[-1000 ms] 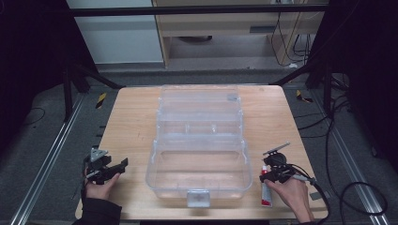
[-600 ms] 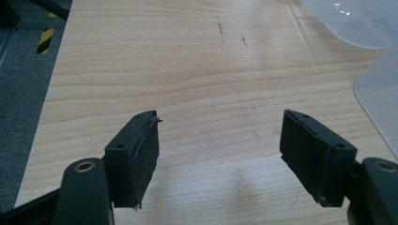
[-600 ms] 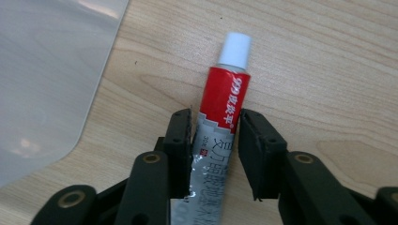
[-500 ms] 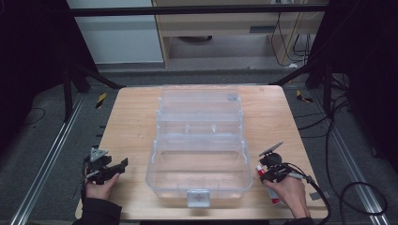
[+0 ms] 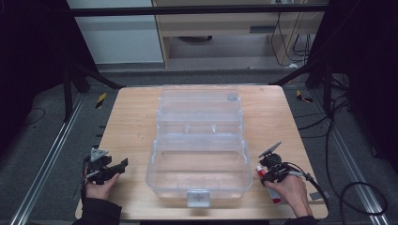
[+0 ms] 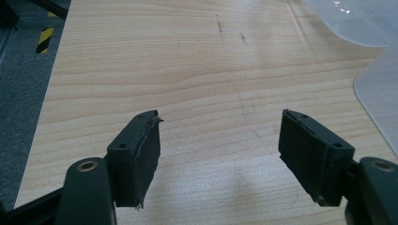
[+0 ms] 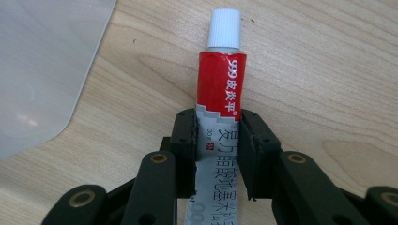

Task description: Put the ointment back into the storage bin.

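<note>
I have the ointment tube (image 7: 220, 79), red and grey with a white cap (image 7: 224, 29), clamped across its grey lower half between the jaws of my right gripper (image 7: 217, 154); the cap points away from me and the tube sits low over the bench (image 7: 328, 70), whether resting on the wood or just lifted I cannot tell. In the high view the tube (image 5: 261, 170) is at the near right of the bench, just beside the right wall of the clear plastic box (image 5: 199, 173), under my right gripper (image 5: 268, 169).

I judge the pick to be made and the carry to be the step in hand. The next move calls for me to raise the tube above the box rim, swing it left over the near compartment and set it down inside without catching the cap on the wall.

The box stands open in the middle of the bench, its tiered trays (image 5: 199, 124) stepped back toward the far edge and a grey latch (image 5: 197, 198) at the near front. The big near compartment looks empty; the trays behind are too glassy for me to be sure.

My left gripper (image 5: 114, 168) rests at the near left corner, well apart from the box, jaws spread wide with nothing between them, bare wood ahead in the left gripper view (image 6: 218, 140)
</note>
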